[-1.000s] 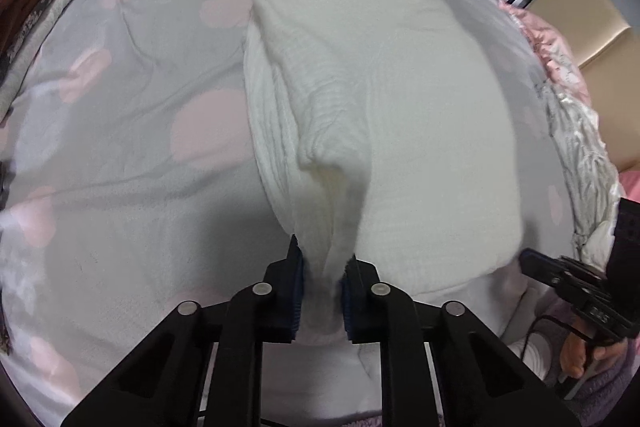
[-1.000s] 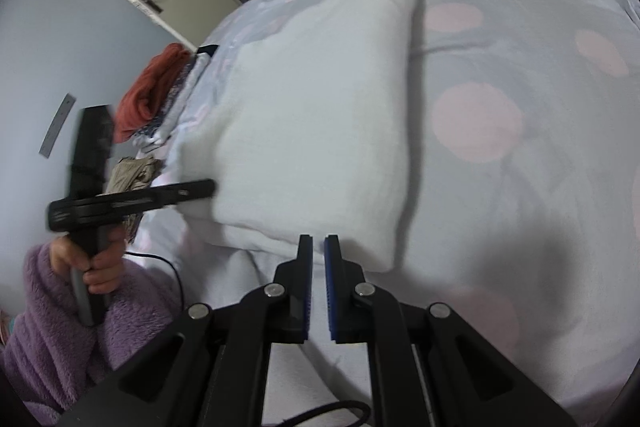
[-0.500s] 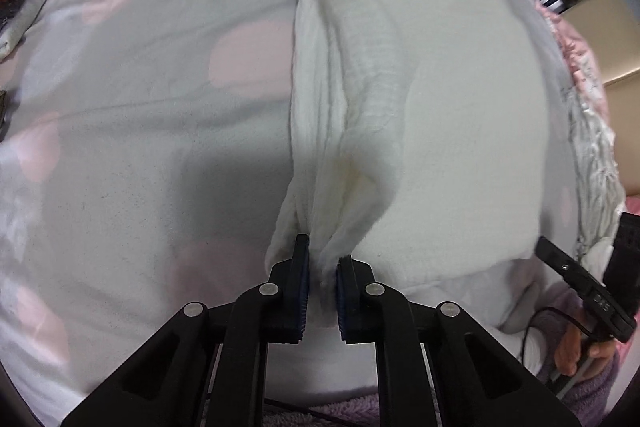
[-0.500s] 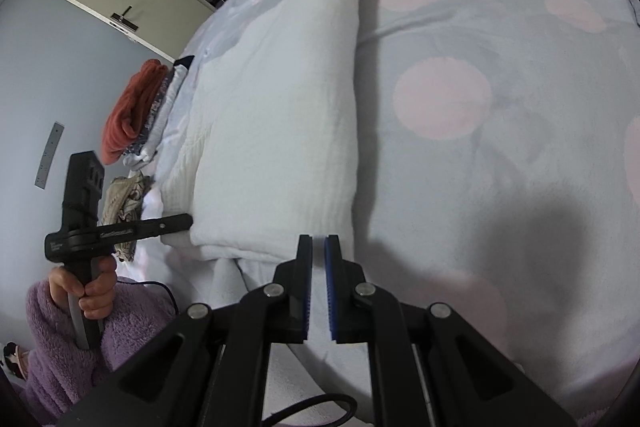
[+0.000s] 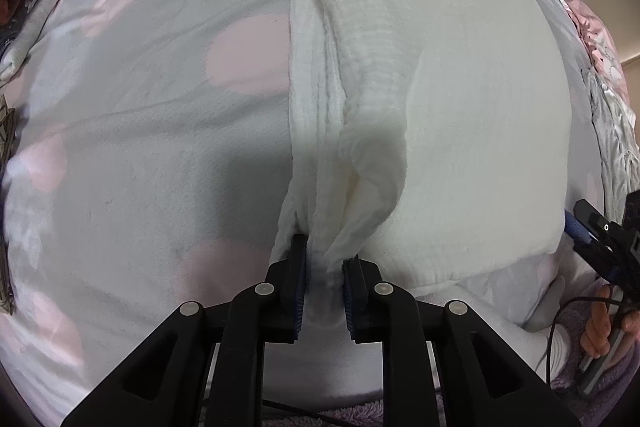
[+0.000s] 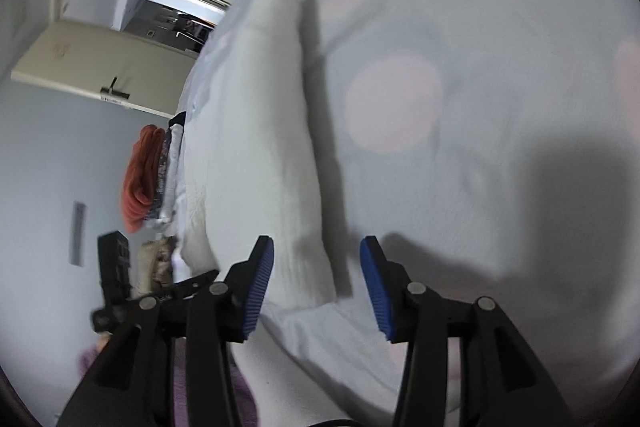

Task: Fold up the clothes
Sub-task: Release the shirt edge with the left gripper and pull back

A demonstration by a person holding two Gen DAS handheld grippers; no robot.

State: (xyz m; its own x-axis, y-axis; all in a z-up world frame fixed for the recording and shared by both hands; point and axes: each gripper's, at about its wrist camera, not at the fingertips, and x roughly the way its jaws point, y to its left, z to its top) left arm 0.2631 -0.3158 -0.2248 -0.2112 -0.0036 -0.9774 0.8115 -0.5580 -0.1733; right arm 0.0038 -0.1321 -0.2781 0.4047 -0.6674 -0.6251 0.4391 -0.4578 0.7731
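A white folded garment (image 5: 460,75) lies on the grey bed cover with pink dots (image 5: 140,107). My left gripper (image 5: 324,259) is shut on the garment's bunched near left corner, which stands up in folds between the blue pads. In the right wrist view the same white garment (image 6: 264,147) shows edge-on. My right gripper (image 6: 316,267) is open, its jaws either side of the garment's near right corner without touching it. The right gripper also shows at the right edge of the left wrist view (image 5: 600,235).
A stack of red and patterned folded clothes (image 6: 148,179) sits at the bed's far left side. Pink and grey crumpled clothes (image 5: 608,99) lie to the right of the garment. A door (image 6: 100,63) and grey wall stand behind the bed.
My right gripper has opened from shut and come down to the garment's near right corner. My left gripper stays clamped on the left corner, with the cloth slightly lower.
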